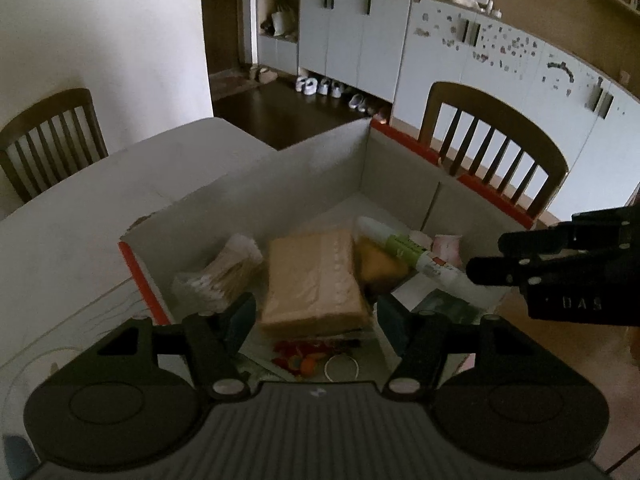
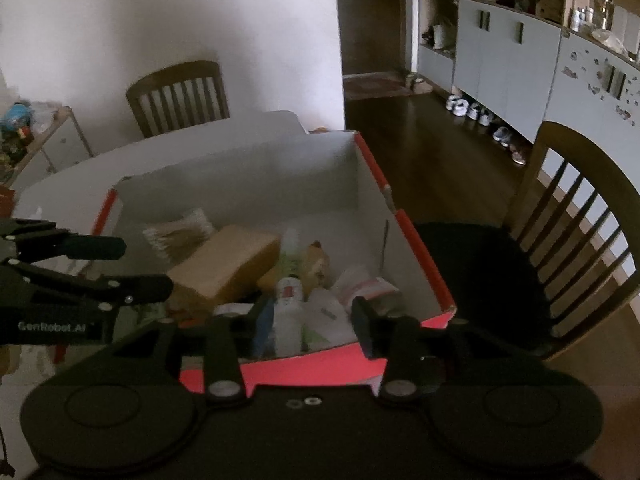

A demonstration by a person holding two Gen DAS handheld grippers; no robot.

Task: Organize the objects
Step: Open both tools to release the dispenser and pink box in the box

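Observation:
An open cardboard box (image 1: 144, 280), red outside and white inside, stands on the table. In it lie a tan wrapped block (image 1: 312, 276), a pack of cotton swabs (image 1: 224, 272), a white-and-green tube (image 1: 404, 248), a yellow item (image 1: 380, 266) and a pink-white packet (image 1: 448, 248). My left gripper (image 1: 316, 322) hangs open over the box's near side, and nothing touches its pads. My right gripper (image 2: 314, 320) is open above the near end of the box (image 2: 424, 264). The white tube (image 2: 288, 312) lies between its fingers, loose in the box. Each gripper shows in the other's view (image 1: 486, 258) (image 2: 144, 266).
The box sits near the corner of a white table (image 1: 80, 208). Wooden chairs stand at the right (image 1: 496, 148) (image 2: 580, 220) and at the far side (image 1: 52, 136) (image 2: 180, 96). A cluttered shelf (image 2: 24, 128) is at the left. Cabinets (image 1: 352, 40) and shoes (image 1: 320, 88) line the far wall.

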